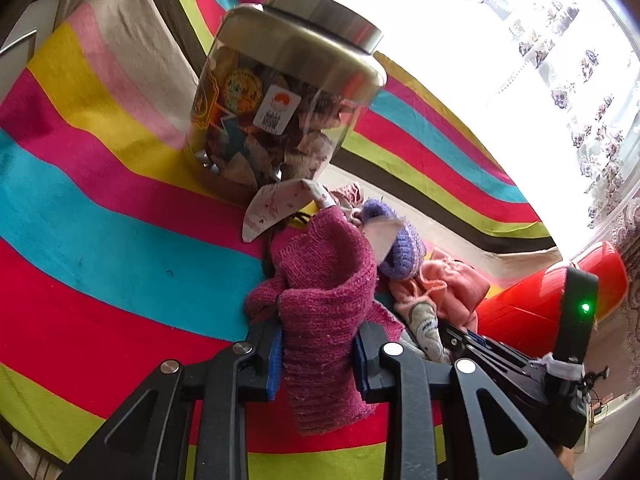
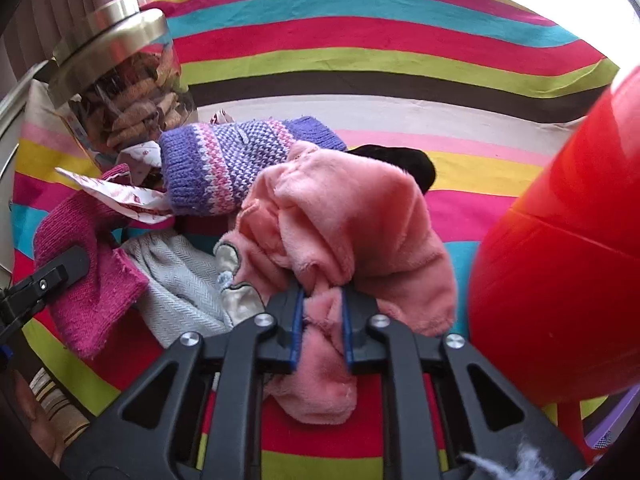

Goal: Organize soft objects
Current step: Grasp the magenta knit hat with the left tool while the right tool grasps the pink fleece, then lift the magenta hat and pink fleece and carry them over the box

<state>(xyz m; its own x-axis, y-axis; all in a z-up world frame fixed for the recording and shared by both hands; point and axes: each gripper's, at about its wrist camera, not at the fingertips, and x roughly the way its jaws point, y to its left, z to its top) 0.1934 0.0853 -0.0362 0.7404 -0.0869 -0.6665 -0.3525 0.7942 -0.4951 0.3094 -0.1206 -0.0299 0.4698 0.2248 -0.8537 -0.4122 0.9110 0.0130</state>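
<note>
1. The left gripper [image 1: 318, 354] is pinching a magenta knitted piece [image 1: 324, 300] between its blue pads; the knit bunches up ahead of the jaws and a flap hangs down below them.
2. The right gripper [image 2: 322, 326] is clamped on a fold of a pink fleece garment [image 2: 352, 224], most of which lies heaped just ahead of its fingertips.
3. The rest of the soft pile sits between and beyond the two grippers on the striped cloth [image 2: 360, 60]: a purple striped knit [image 2: 236, 168] rests on top of the fleece, a grey woven cloth [image 2: 184, 288] lies to the right gripper's left, a black item [image 2: 404, 160] shows farther ahead, and a white printed fabric [image 1: 280, 206] lies beyond the magenta knit.
4. A red container [image 2: 560, 260] stands close on the right gripper's right, probably where the items are meant to go, though its opening is not shown.
5. A glass jar [image 1: 280, 92] with a metal lid stands just beyond the pile, ahead of the left gripper.
6. Risks: lifting the fleece would likely drag the purple knit along, since it rests on it, and it could drop off partway.
7. Both holds take only a fold, so a quick pull could let the fabric slip out.
8. A tangled pull toward either gripper might tug the printed fabric, which appears to reach the jar's base, and knock the jar.
</note>
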